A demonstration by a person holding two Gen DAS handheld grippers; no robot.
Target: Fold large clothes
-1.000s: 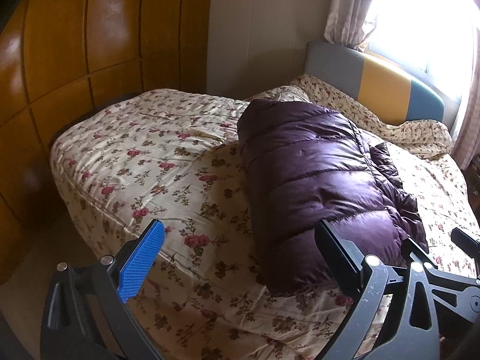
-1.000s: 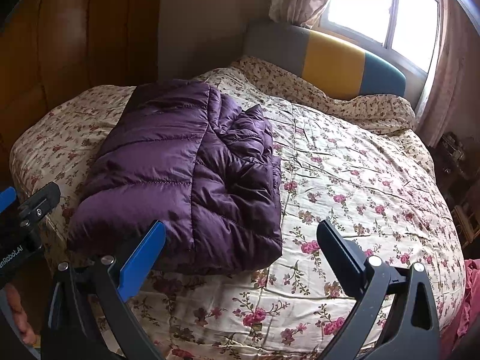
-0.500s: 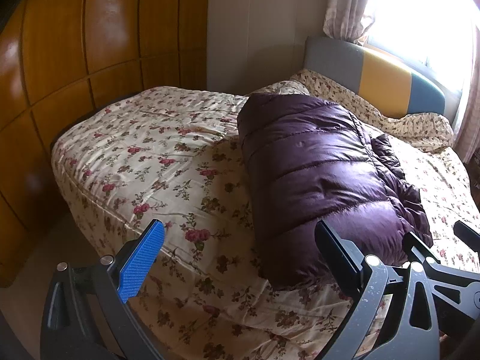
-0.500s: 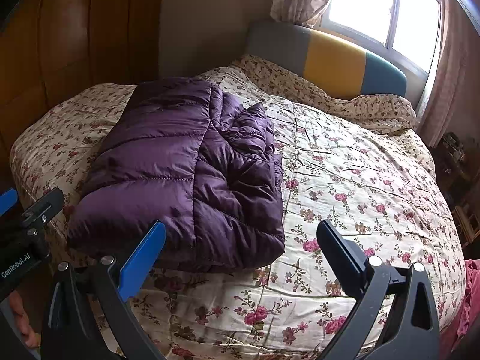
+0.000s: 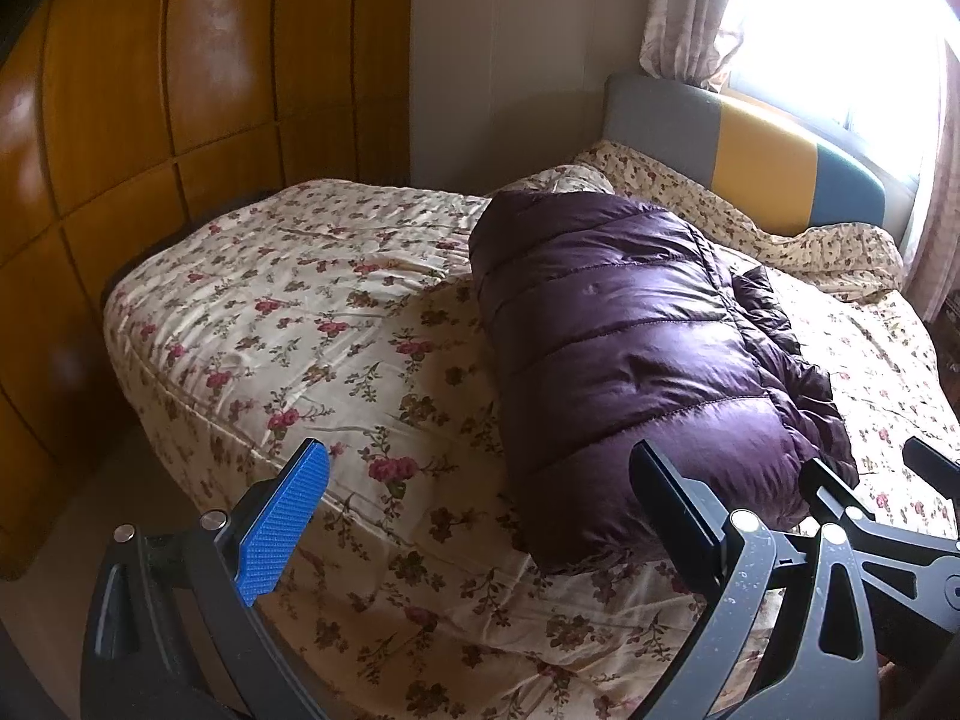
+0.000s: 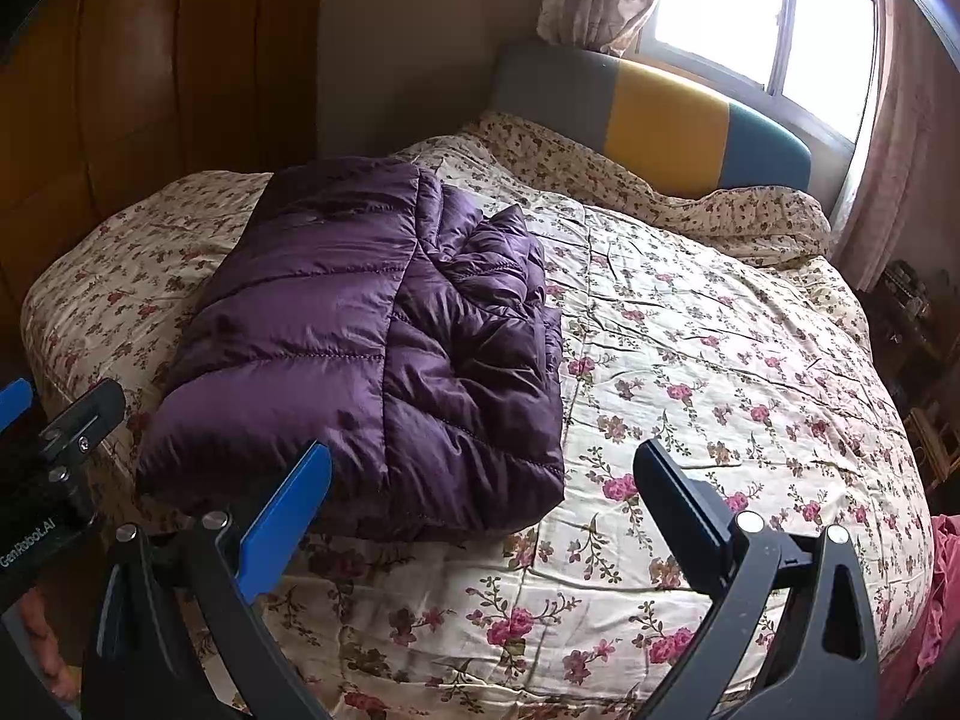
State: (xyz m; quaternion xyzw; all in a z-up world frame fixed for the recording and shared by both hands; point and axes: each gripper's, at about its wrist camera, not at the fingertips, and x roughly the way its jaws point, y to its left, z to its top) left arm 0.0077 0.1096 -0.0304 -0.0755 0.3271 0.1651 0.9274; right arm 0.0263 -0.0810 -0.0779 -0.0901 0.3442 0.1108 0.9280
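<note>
Purple jacket lay folded on bed, frame centre-left. Left gripper and right gripper hung clear, fingers apart, empty. Risk: puffy filling springing folds open; slick shell slipping.

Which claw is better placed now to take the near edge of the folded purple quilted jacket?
Probably left: the left claw is open, one finger overlapping the purple quilted jacket.

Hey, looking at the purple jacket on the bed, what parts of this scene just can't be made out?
- Purple jacket underside and inner folds: both views, covered by its own top layer.
- Window: left wrist view, blown out by glare.
- Pink cloth: right wrist view, cut off by the frame edge.
- Shelf items: right wrist view, dark and too small.
</note>
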